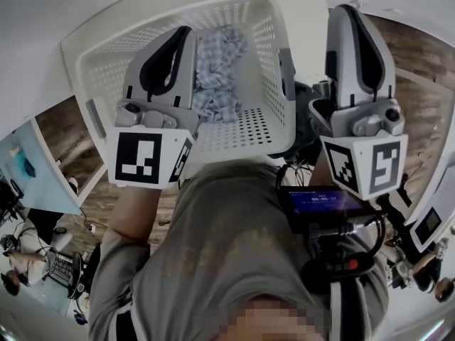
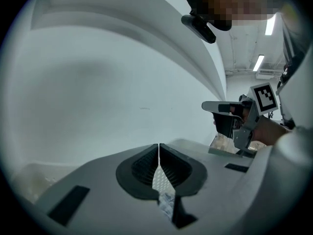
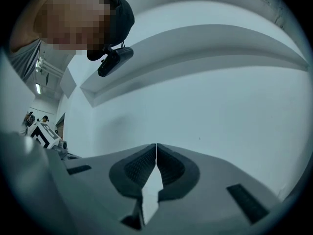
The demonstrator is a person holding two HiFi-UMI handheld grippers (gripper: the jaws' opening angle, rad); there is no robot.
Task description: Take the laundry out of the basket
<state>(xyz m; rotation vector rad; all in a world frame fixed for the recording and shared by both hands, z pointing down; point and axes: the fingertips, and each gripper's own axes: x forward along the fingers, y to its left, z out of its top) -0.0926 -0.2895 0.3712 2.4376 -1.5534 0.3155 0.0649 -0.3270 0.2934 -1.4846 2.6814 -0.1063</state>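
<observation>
Basket [image 1: 266, 38]: we saw it white and perforated, standing on a pale surface ahead of us.
Laundry [image 1: 213, 77]: a checked cloth lay bunched against the far wall inside the basket. None of it was out yet, we judged.
Left gripper [image 1: 182, 33]: its jaws were pressed together on nothing, and it was raised in front of the cloth. We judged it should spread them before dipping in, then pinch a thick fold rather than a loose edge.
Right gripper [image 1: 348, 11]: likewise closed and empty, beside the basket's right wall. We thought it could steady the rim.
</observation>
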